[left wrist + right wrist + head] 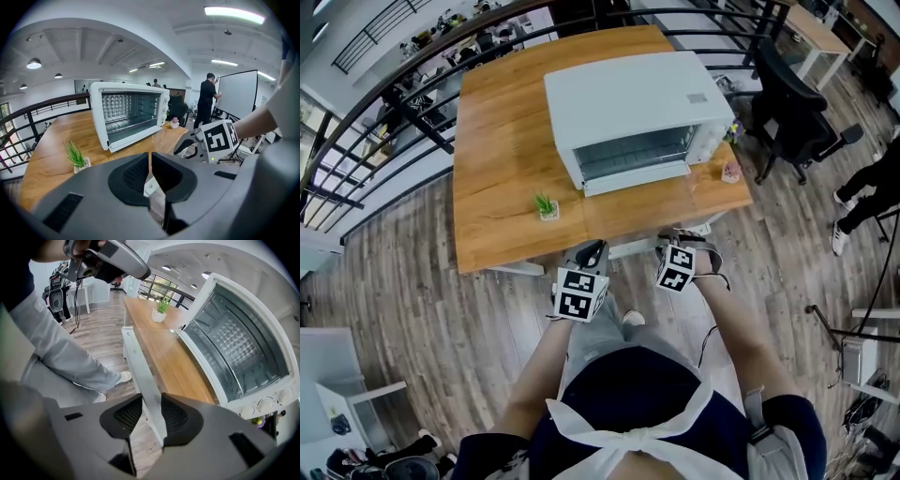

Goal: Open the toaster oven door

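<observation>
**Hazards on hand, oven door down**

Item 1, left gripper (150, 161): jaws closed tight on nothing, hanging off the near edge of the table (497, 141). Low risk; closed like this it can only push, not catch.

Item 2, right gripper (149, 411): jaws wide apart, nothing gripped. The table's white rail (140, 366) shows through the gap, close in front. Risk: a careless forward move rams a jaw into the rail or hooks it under the tabletop.

Item 3, small green plant (547, 205): stands near the front edge, between my left gripper and the oven. Light, I judge; a sweep across would tip it or send it off the table.

Item 4, oven door (133, 136): appears folded down, lying forward of the toaster oven (628, 94), which sits on the table's right half. The task looks done to me. Risk: weight on the lowered door could tip the oven forward or strain the hinge; a knock from below could swing it closed.

Item 5, pink potted plant (730, 171): just beside the oven's right corner, at the table edge. Shoving the oven sideways would push it off.
</observation>
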A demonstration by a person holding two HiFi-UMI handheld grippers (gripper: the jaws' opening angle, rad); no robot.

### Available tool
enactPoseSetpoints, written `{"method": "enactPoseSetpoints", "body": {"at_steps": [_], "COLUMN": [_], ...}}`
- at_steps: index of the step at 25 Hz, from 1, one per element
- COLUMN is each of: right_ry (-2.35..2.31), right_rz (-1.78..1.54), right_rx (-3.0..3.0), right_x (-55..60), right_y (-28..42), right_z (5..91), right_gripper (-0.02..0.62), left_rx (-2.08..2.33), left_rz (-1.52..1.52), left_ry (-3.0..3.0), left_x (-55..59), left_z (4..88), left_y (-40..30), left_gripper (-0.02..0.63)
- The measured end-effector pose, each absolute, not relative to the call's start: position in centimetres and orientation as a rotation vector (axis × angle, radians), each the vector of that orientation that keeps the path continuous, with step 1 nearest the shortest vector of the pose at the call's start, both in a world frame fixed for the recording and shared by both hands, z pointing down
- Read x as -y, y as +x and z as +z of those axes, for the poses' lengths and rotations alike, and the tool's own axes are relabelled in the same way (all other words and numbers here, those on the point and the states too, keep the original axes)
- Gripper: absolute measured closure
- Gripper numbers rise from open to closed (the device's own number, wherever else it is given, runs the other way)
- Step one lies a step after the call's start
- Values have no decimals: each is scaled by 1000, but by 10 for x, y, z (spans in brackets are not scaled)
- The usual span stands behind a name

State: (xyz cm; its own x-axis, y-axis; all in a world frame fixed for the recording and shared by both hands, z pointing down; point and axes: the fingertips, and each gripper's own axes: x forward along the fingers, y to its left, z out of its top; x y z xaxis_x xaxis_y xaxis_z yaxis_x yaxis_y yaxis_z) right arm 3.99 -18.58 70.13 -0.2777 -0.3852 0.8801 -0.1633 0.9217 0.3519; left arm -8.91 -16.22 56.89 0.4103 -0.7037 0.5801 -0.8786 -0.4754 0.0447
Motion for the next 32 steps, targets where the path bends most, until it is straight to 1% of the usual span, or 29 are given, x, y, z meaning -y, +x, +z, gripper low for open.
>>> {"method": "enactPoseSetpoints", "body": {"at_steps": [12, 23, 32], "right_ry": [403, 420, 570], "right_rz": [-180, -123, 75], "right_rx": [1816, 1816, 1947], "right_x": [189, 189, 183], "right_y": [42, 43, 44], "right_z": [725, 739, 722], "right_gripper": [442, 442, 431], "left_rx": [1371, 1391, 1383], "left_rz": [724, 736, 764], "left_ry": [2308, 2272, 2274], "left_x": [162, 160, 158], "left_z": [573, 578, 579], "left_y": [-92, -104, -103], "left_gripper": [571, 571, 571]}}
